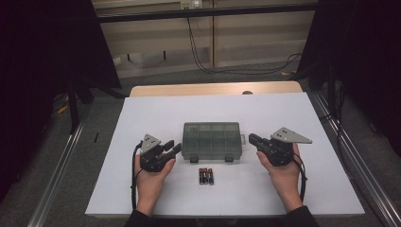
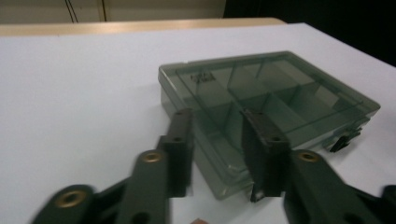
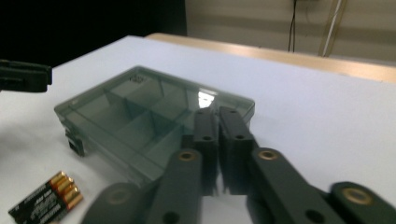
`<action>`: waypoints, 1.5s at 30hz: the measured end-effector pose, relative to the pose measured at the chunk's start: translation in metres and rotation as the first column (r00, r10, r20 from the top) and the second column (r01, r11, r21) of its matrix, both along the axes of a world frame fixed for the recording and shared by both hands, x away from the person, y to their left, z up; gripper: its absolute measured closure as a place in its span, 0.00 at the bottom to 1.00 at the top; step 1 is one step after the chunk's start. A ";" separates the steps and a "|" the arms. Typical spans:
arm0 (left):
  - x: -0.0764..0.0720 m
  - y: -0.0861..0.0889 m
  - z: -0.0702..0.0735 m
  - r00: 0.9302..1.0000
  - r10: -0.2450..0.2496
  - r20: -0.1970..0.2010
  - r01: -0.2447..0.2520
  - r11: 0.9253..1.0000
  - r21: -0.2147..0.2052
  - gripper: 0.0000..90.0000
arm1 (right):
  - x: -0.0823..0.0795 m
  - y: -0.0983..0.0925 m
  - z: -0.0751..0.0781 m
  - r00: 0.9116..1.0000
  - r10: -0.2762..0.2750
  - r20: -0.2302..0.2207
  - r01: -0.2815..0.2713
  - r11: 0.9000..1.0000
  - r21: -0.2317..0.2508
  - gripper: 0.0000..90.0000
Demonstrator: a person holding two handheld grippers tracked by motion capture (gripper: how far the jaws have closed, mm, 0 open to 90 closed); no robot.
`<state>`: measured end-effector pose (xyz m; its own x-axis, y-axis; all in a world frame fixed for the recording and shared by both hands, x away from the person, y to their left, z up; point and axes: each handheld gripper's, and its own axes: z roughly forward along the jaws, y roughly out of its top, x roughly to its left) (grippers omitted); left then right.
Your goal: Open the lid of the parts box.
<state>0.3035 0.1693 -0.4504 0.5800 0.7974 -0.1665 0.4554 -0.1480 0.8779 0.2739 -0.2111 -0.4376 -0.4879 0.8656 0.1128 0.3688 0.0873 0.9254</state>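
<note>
A smoky transparent compartment box (image 1: 212,140) lies with its lid down in the middle of the white table (image 1: 142,118). A small pack of batteries (image 1: 206,176) lies just in front of it. My left gripper (image 1: 176,146) rests at the box's left end; in the left gripper view its jaws (image 2: 217,114) stand a little apart, with nothing pinched and the box (image 2: 271,88) just beyond them. My right gripper (image 1: 250,138) sits at the box's right end. Its jaws (image 3: 217,111) are shut together and empty, in front of the box (image 3: 135,112), with the batteries (image 3: 46,200) off to the lower left.
A wooden strip (image 1: 213,89) runs along the table's far edge. Black curtains hang at both sides and cables (image 1: 198,56) trail across the floor behind. Metal rails (image 1: 352,156) flank the table. The white surface beyond and beside the box is bare.
</note>
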 end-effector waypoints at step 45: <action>0.004 -0.003 -0.028 0.990 -0.042 -0.133 0.049 0.998 0.050 1.00 | 0.007 0.015 -0.034 0.957 0.146 -0.252 -0.197 0.962 -0.191 1.00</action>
